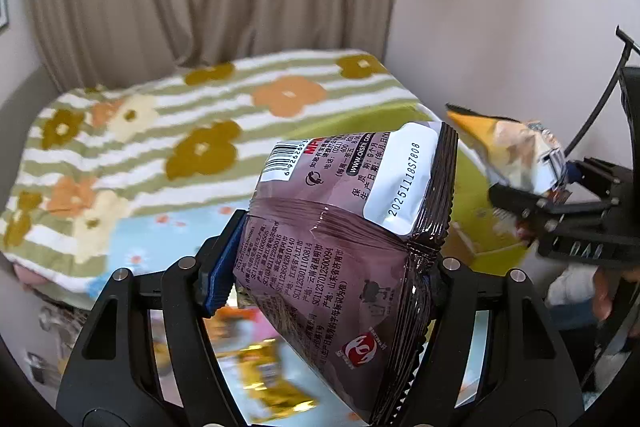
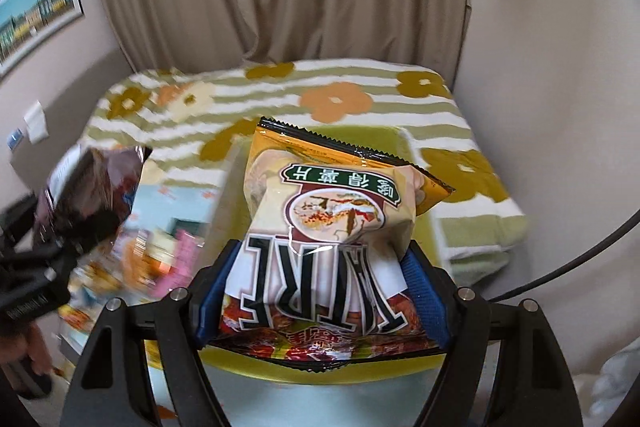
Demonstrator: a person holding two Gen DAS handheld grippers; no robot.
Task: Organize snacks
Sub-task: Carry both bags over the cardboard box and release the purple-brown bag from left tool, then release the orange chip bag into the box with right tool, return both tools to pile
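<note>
Evidently both hands are carrying one snack each above the bed (image 2: 460,143), clear of the blurred pile of packets (image 2: 160,259) lower down, probably on the way to the yellow-green tray (image 2: 416,147) lying on the flowered blanket (image 1: 168,131). The left gripper (image 1: 324,267) has its jaws partly closed on the sides of a purple bag (image 1: 340,235), back label facing the camera. The right gripper (image 2: 320,291) likewise pinches an orange chip bag (image 2: 332,219) near its lower end, jaws partly closed, the bag standing up over the tray. Neither bag touches the bed.
</note>
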